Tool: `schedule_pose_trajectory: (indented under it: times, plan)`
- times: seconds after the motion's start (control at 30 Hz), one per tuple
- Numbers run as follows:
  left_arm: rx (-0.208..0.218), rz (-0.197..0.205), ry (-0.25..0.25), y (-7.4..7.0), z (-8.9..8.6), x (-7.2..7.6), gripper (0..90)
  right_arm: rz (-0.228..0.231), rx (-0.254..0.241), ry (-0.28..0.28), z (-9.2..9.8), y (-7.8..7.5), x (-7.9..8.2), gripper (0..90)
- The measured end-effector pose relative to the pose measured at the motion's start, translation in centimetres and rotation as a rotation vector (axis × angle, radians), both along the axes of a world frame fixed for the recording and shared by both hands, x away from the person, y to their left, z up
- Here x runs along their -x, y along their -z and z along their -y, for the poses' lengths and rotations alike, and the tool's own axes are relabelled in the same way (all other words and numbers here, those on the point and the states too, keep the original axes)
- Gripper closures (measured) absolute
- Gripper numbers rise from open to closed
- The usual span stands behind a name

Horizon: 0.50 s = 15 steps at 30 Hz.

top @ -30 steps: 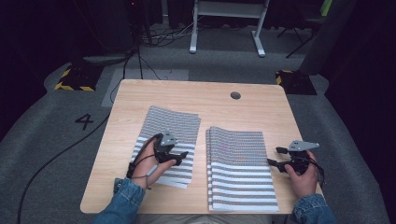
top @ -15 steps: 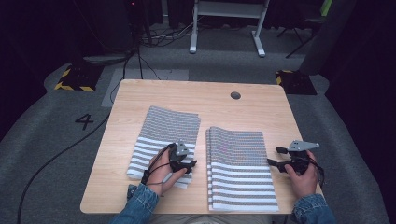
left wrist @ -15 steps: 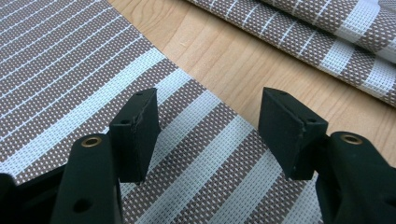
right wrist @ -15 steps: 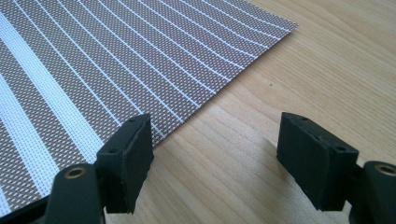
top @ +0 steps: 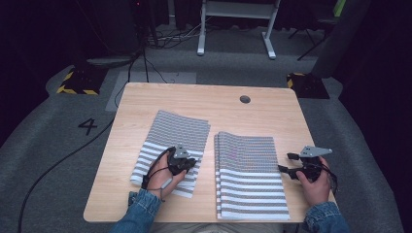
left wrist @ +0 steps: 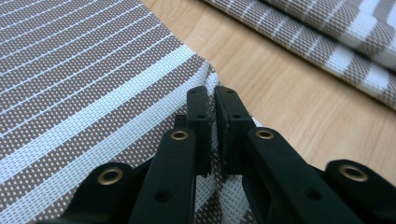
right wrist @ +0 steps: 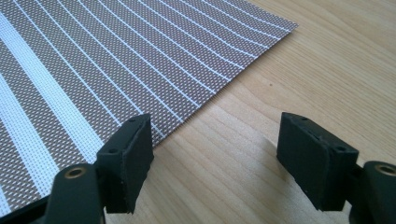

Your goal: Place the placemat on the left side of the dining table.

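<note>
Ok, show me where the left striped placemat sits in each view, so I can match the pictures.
High view: the left placemat lies left of centre on the table, its near right edge under the left gripper.
Left gripper view: it covers the left side; the shut jaws pinch its edge.
Right gripper view: the mat there looks like the right stack instead.
Shared landmark: the wooden strip between the mats.

The light wooden table point(top: 145, 97), with a round cable port point(top: 245, 99) near its far edge, stands on grey carpet point(top: 43, 160). Beyond the table: a white frame stand point(top: 233, 29), black cables point(top: 141, 53), yellow-black hazard-striped blocks point(top: 77, 80). Surroundings dark.
</note>
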<state>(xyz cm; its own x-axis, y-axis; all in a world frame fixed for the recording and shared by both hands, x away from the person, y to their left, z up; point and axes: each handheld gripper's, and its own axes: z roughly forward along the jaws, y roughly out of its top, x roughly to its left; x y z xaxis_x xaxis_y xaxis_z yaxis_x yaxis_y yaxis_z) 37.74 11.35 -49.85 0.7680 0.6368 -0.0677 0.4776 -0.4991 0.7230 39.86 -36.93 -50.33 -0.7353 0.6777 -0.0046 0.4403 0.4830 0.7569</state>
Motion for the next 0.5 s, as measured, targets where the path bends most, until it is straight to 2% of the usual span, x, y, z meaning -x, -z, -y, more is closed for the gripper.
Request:
schedule_pose_trajectory:
  times: [0.07, 0.2, 0.27, 0.33, 0.37, 0.4, 0.43, 0.5]
  plan:
    - [0.0, -0.006, 0.033, -0.1, -0.2, 0.4, 86.3, 0.0, 0.0, 0.0, 0.0, 0.0, 0.0, 27.2]
    - [0.054, -0.028, 0.054, -0.5, -1.1, 0.8, 86.6, 0.0, 0.0, 0.0, 0.0, 0.0, 0.0, 27.2]
    - [0.083, -0.011, 0.055, -1.1, -1.8, 0.8, 86.6, 0.0, 0.0, 0.0, 0.0, 0.0, 0.0, 27.2]
    - [0.13, 0.021, 0.047, -1.9, -2.7, 0.7, 86.6, 0.0, 0.0, 0.0, 0.0, 0.0, 0.0, 27.2]
    - [0.156, 0.028, 0.033, -2.3, -3.0, 0.7, 86.6, -0.001, 0.0, 0.0, 0.0, 0.0, 0.0, 27.2]
    - [0.185, 0.054, 0.014, -3.1, -3.7, 0.7, 86.6, 0.0, 0.0, 0.0, 0.0, 0.0, 0.0, 27.1]
    - [0.185, 0.054, 0.014, -3.1, -3.7, 0.7, 86.6, 0.0, 0.0, 0.0, 0.0, 0.0, 0.0, 27.1]
    - [0.211, 0.096, -0.023, -4.2, -4.8, 0.5, 86.6, 0.0, 0.0, 0.0, 0.0, 0.0, 0.0, 27.0]
